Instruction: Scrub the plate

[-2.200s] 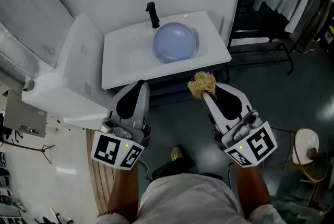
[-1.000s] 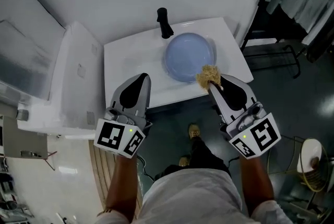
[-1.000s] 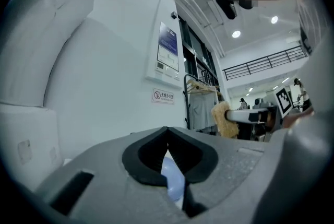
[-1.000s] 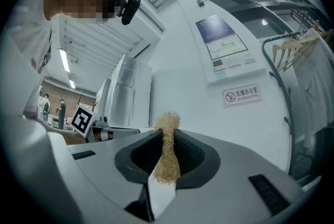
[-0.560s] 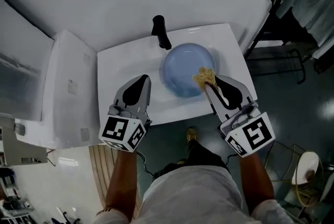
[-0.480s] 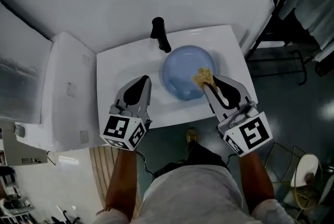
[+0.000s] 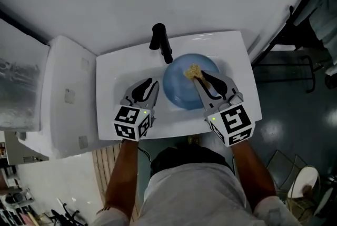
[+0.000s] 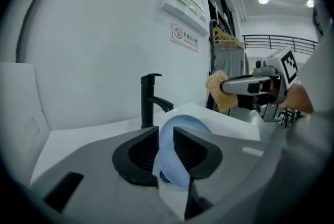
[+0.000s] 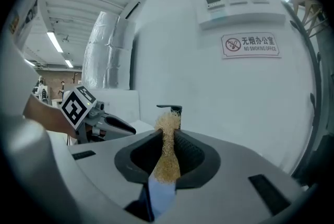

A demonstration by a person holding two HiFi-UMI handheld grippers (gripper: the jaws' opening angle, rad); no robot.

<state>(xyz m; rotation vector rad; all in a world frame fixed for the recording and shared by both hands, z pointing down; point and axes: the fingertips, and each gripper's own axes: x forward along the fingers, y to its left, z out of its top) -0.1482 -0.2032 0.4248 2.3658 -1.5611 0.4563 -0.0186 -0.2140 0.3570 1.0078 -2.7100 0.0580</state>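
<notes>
Plate (image 7: 181,94) flat, face up in sink (image 7: 121,69) by faucet (image 7: 160,43). We've got right gripper (image 7: 197,77) clamped on scrubber (image 7: 192,70), long axis along jaws, tip over plate. Left gripper (image 7: 153,84) jaws just opened slightly, nothing pinched, plate rim ahead.

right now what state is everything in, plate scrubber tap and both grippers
plate, lying in the sink, not gripped
scrubber, clamped in the right gripper, over the plate
tap, no water running
left gripper, jaws have just been opening, slightly apart, nothing between them, beside the plate
right gripper, shut on the scrubber
</notes>
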